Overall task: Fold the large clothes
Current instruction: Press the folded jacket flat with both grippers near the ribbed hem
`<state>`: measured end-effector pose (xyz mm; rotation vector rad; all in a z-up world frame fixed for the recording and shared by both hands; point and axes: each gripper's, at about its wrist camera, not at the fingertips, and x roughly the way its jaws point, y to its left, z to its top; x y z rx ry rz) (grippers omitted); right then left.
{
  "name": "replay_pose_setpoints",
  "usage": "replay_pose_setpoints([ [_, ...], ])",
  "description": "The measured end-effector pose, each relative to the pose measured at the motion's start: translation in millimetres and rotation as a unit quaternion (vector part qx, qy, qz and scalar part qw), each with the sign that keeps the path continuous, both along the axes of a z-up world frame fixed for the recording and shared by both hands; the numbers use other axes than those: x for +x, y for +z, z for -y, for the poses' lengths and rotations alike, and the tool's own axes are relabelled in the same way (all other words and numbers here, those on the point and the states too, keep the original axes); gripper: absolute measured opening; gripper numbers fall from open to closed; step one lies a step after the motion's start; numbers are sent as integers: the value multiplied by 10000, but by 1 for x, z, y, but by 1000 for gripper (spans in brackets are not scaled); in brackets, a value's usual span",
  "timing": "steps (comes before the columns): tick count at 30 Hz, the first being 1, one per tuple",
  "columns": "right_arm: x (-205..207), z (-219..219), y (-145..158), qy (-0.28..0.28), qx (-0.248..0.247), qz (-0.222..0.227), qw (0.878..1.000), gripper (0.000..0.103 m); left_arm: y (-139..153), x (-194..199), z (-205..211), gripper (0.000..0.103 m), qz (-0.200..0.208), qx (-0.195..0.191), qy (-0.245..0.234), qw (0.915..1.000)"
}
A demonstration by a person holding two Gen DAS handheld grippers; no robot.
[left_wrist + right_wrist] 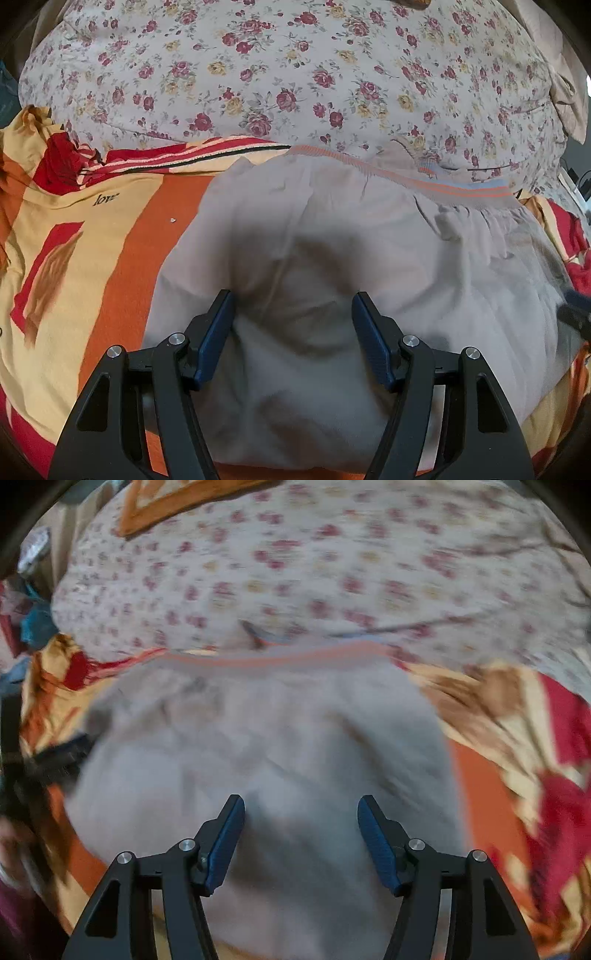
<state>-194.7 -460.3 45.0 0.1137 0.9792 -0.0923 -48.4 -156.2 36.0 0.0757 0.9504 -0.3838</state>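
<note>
A large grey garment [332,236] lies spread on the bed, its striped elastic waistband [461,186] at the far edge. My left gripper [293,301] is open and empty, hovering just above the grey cloth near its middle. The garment also fills the right wrist view [266,731], which is blurred by motion, with the waistband [280,657] at the far side. My right gripper [301,805] is open and empty above the cloth. The left gripper shows as a dark blur at the left edge of the right wrist view [44,760].
An orange, yellow and red patterned sheet [85,258] lies under the garment. A floral quilt [295,74] covers the far half of the bed, also in the right wrist view [332,572]. Crumpled clothes [33,627] lie at the far left.
</note>
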Motion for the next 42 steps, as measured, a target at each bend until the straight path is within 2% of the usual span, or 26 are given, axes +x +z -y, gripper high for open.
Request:
replay_pose_setpoints([
  [2,-19,18,-11,-209,-85,-160,9996,61,0,0,1,66,10,13,2,10000],
  [4,-30,33,-34,-342,117,-468,9982,62,-1,-1,1,66,23,24,-2,10000],
  [5,-37,40,-42,-393,415,-432,9974,63,-1,-1,1,66,31,31,7,10000],
  [7,-42,41,-39,-365,354,-378,9980,63,-2,-2,2,66,55,45,17,10000],
  [10,-45,32,-19,-348,-113,-381,9986,63,-3,-4,0,66,54,34,16,10000],
  [15,-49,13,22,-317,-332,35,9989,65,-3,-4,0,66,25,21,4,10000],
  [17,-46,4,32,-252,-395,59,9989,66,-2,-4,-1,66,19,27,-8,10000],
  [21,-48,-14,47,10,-931,-30,9956,66,-2,-4,-2,66,-25,-1,-37,10000],
  [22,-48,-13,49,7,-928,-23,9957,66,-2,-4,-2,66,-33,1,-44,10000],
  [27,-57,-15,63,157,-160,225,9995,67,0,-3,-3,66,-94,-58,-12,9999],
  [30,-48,-26,64,240,-151,302,9991,67,9,0,-16,66,-217,-454,48,9987],
  [34,-27,-45,58,663,291,421,9965,67,14,8,-42,66,-387,-1091,319,9928],
  [38,15,-60,27,795,552,265,9949,67,9,19,-60,66,-633,-1493,594,9850],
  [42,44,-67,-15,664,730,-165,9950,67,9,27,-65,66,-610,-1437,709,9852],
])
